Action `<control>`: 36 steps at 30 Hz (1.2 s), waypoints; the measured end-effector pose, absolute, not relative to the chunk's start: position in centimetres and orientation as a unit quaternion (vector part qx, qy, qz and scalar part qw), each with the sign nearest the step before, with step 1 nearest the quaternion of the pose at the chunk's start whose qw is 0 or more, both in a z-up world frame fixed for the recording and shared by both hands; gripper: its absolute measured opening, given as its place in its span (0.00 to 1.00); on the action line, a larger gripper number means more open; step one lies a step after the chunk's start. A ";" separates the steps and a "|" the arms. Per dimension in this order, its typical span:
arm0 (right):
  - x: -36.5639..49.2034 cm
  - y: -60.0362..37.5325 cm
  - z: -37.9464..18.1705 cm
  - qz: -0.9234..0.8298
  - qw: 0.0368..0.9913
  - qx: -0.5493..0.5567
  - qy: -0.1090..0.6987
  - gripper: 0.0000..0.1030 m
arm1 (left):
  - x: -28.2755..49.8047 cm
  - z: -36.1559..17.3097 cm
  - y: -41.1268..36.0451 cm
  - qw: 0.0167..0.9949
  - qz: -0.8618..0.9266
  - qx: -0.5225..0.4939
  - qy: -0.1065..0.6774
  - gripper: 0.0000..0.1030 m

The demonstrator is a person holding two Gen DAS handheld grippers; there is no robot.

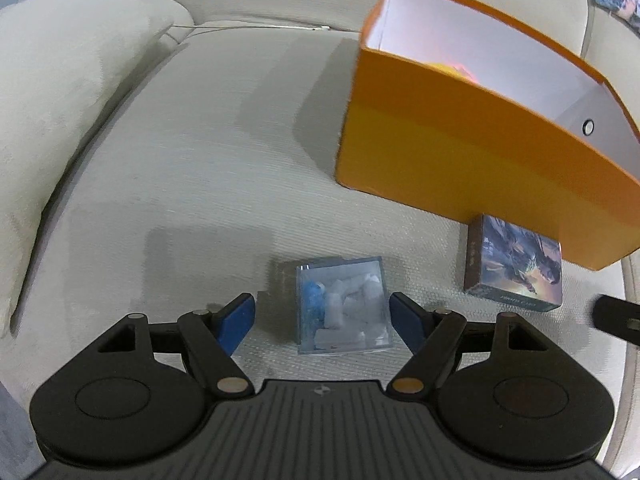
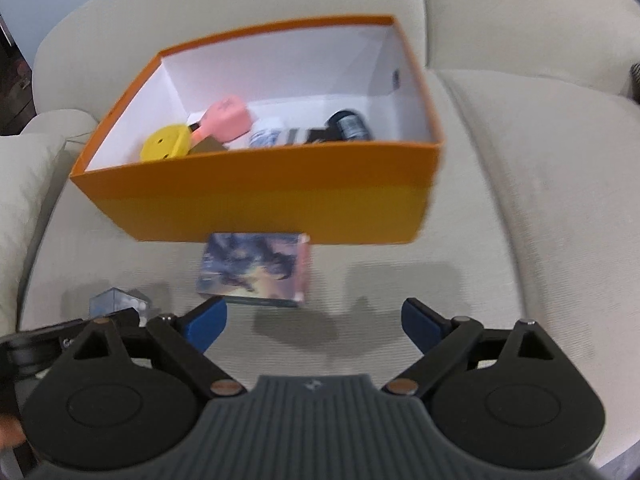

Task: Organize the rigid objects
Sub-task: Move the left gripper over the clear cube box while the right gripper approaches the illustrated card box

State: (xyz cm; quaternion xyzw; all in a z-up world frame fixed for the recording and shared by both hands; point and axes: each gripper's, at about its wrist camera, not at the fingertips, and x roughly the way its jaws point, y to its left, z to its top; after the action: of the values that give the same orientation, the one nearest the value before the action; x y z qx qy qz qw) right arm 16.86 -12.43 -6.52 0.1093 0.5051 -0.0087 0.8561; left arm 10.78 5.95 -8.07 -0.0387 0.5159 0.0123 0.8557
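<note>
Clear plastic box (image 1: 343,305) of small white and blue pieces sits low in the centre of the left wrist view, on the sofa cushion (image 1: 192,168), directly between the blue pads of the left gripper (image 1: 322,318). It looks rigid and light, with smooth, glossy walls that could slip under the pads, and thin plastic that might crack if squeezed hard. Its loose contents would probably shift if it tipped. The best hold seems to be across its two flat side walls, about mid-height, keeping it level.

The left gripper's jaws are spread wide, one pad on each side of the box and neither touching it; the tool points forward and down at the cushion, lined up for a straight close.

A picture-printed card box (image 2: 256,268) lies flat just in front of the orange box (image 2: 280,204), touching or nearly touching its near wall. It is stiff, flat-sided and probably light, easy to pinch across its short edges.

The right gripper (image 2: 314,324) hovers above the cushion at the lower centre of its own view, jaws released and holding nothing, aimed toward the orange box. Inside that box lie a yellow disc (image 2: 164,144), a pink block (image 2: 226,120) and a dark cylinder (image 2: 350,124).
</note>
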 end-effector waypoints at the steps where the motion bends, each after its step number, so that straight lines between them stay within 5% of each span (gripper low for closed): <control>1: 17.3 -11.8 -6.8 -0.009 0.853 0.114 0.510 0.92 | 11.0 -8.0 5.9 0.856 0.012 -0.041 0.515 0.87; 21: 23.1 -7.0 -11.8 -0.072 0.830 0.107 0.543 0.93 | 10.8 -6.8 9.0 0.852 -0.012 -0.081 0.516 0.87; 36: 19.9 -10.1 -12.7 0.011 0.789 0.062 0.612 0.88 | 11.4 -7.8 7.5 0.846 -0.024 -0.066 0.528 0.87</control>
State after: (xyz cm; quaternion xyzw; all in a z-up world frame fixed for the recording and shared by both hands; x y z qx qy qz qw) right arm 19.87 -10.13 -12.73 0.0622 0.6117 0.0106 0.7886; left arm 11.42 7.48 -7.77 -0.0659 0.5282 -0.0244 0.8462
